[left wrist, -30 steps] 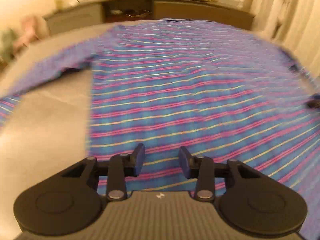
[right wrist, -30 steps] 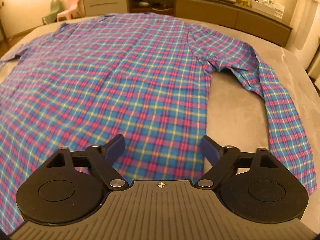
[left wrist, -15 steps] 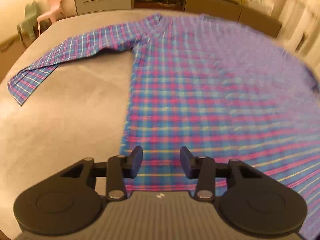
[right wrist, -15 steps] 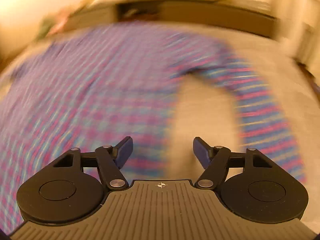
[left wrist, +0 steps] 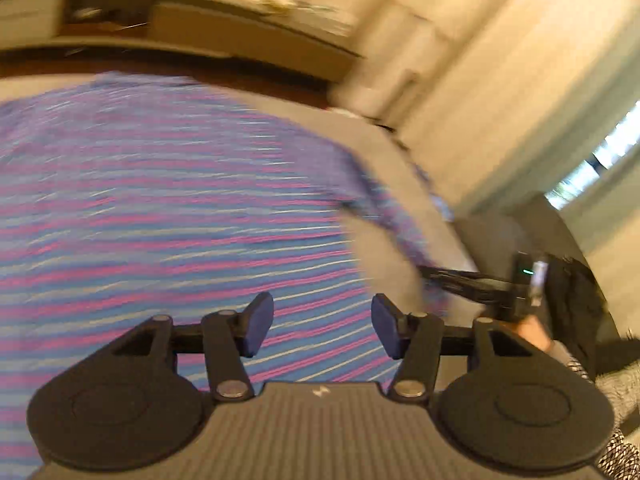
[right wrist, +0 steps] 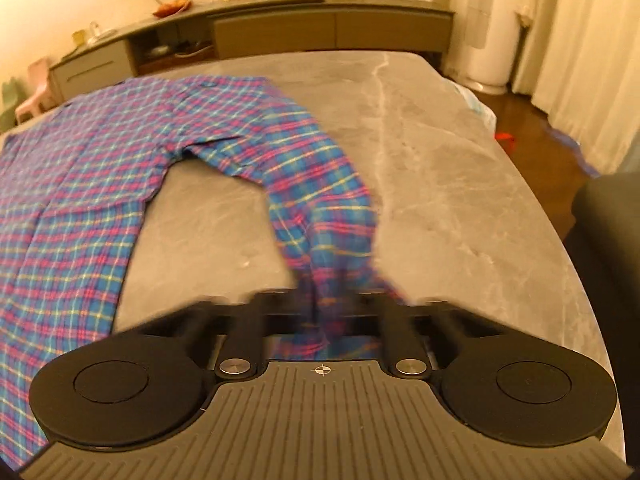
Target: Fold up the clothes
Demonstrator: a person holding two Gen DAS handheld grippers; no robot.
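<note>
- Shirt (right wrist: 80, 184), a blue, pink and yellow plaid button-up, lies spread across the grey marble table (right wrist: 440, 168), its body flat to the left of the right gripper (right wrist: 324, 308).
- Sleeve (right wrist: 320, 200) on that side now runs from the shoulder straight into the right gripper, its cuff end bunched between the blurred fingers and raised off the stone; a second ago the same sleeve lay flat on the table ahead and to the right of fingers spread wide.
- Right tongs appear clamped on the sleeve's end; motion blur hides the pads themselves.
- Left gripper (left wrist: 322, 326) hangs above the shirt's body with its blue pads (left wrist: 258, 324) well apart and nothing between them, a wider gap than half a second ago.
- Left view has swung right: where it faced the far sleeve and the hem, it now looks across the shirt toward the right gripper, seen at its right edge with the person's hand (left wrist: 532, 330) behind it.
- Judgement: a sleeve fold looks under way, the cuff taken up to be carried inward over the body, which is still spread full width.
- Sideboard (right wrist: 320, 28) stands far beyond both tongs.
</note>
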